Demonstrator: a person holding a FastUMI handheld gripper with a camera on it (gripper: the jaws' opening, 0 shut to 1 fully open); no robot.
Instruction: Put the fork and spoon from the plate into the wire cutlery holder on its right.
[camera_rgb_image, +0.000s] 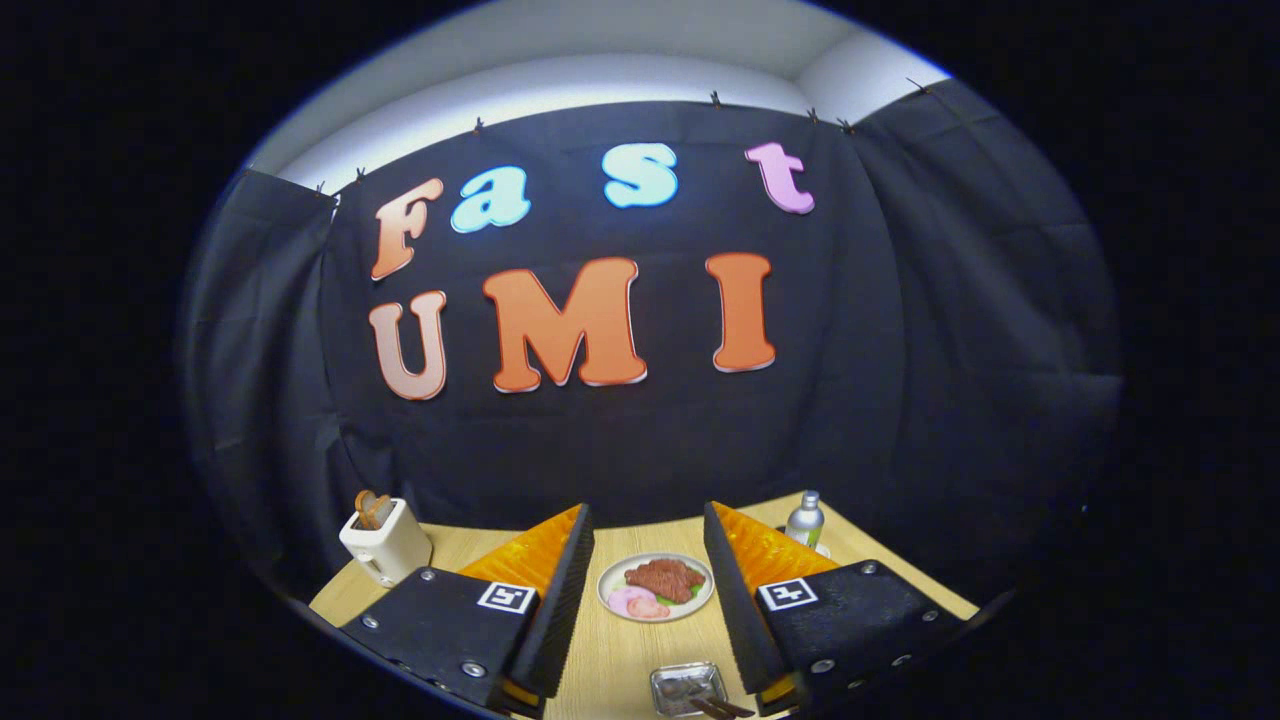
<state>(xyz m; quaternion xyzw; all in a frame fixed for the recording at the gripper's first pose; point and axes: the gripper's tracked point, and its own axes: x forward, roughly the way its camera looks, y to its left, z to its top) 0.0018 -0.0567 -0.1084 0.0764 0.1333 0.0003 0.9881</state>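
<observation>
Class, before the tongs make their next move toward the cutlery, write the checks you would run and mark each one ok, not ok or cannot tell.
1. Tongs open and holding nothing: ok, jaws wide apart.
2. Plate lined up: ok, it sits just ahead, between the fingers.
3. Fork and spoon located on the plate: cannot tell; food lies on it.
4. Wire holder located: cannot tell; a small metal tray lies between the fingers.
5. Toaster and bottle out of the path: ok, both off to the sides.

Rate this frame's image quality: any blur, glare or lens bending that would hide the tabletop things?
Gripper view: sharp, evenly lit, no glare; fisheye bends the table edge; the open gripper frames a food plate; toaster and bottle are clear but small; the small tray is too small to read.
</observation>
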